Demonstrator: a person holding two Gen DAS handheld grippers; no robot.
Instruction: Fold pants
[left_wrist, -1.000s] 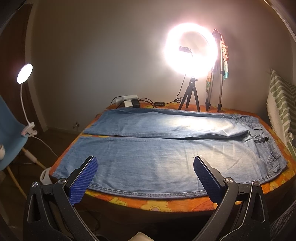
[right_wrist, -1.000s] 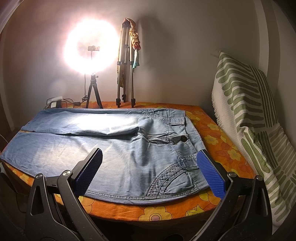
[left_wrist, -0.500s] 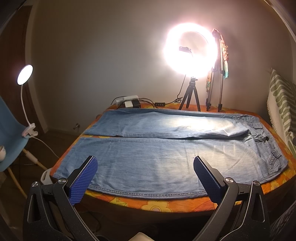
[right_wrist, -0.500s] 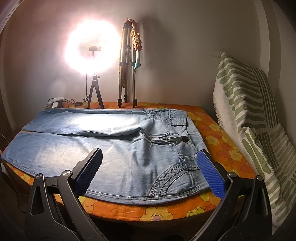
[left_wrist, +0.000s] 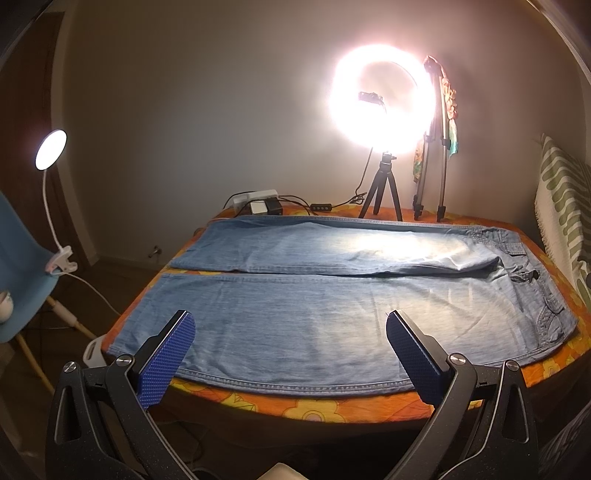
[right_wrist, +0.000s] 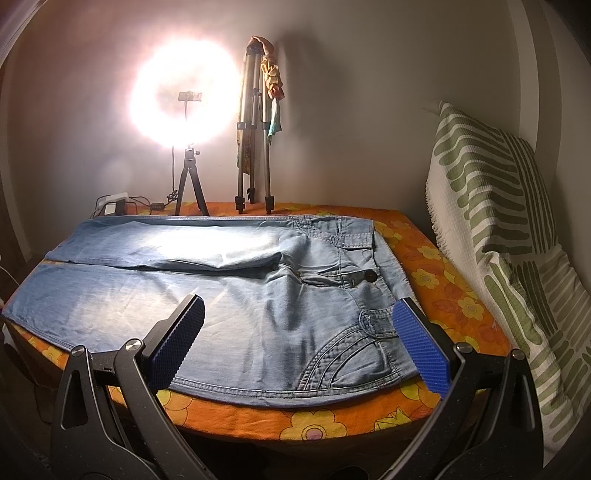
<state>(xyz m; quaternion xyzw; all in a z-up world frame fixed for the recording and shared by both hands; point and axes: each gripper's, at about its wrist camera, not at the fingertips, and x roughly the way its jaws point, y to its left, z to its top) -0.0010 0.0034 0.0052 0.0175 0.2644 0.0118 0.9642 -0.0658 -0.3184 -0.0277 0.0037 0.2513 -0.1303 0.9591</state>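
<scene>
Pants (left_wrist: 332, 314) flat on table; left hand-held gripper (left_wrist: 291, 354), right hand-held gripper (right_wrist: 295, 339) spread wide, holding nothing.

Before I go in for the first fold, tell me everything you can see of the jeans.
The jeans are light blue, faded denim, spread flat and unfolded on the orange flowered tablecloth. The waistband, with a dark button and stitched pockets, lies to the right; both legs run left, side by side, with a narrow strip of cloth showing between them toward the hems. The far leg shows a rumpled fold near the crotch. The near edge lies along the table's front. Neither the left tool nor the right tool touches them; both are open.
</scene>
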